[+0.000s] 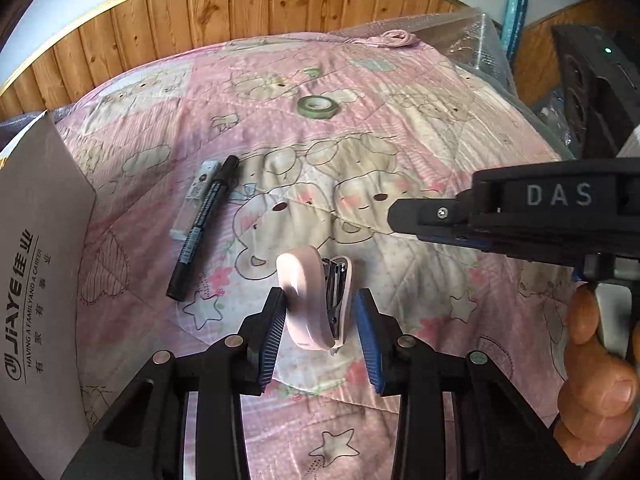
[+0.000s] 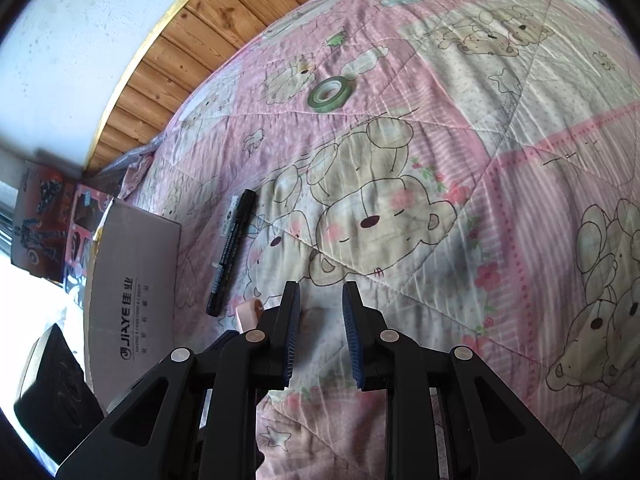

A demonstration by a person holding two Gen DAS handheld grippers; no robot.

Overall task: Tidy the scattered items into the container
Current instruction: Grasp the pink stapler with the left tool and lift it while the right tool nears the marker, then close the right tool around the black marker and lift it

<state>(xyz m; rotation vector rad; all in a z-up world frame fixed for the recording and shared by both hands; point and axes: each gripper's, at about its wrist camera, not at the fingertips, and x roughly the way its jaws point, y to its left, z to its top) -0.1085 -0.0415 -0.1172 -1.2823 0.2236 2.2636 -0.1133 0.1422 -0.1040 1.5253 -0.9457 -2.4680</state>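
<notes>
1. Left tongs (image 1: pixel 320 312) spread around pink stapler (image 1: pixel 316 304) on the bed quilt (image 1: pixel 400 152), not pinching yet.
2. Right tongs (image 2: pixel 320 320) spread, empty.
3. Next I'd squeeze, carry to cardboard box (image 1: pixel 36 264) at left.

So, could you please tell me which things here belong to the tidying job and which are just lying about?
Job:
pink stapler
black marker
eraser
green tape roll
cardboard box

Lying about:
quilt
black speaker
printed cartons
</notes>
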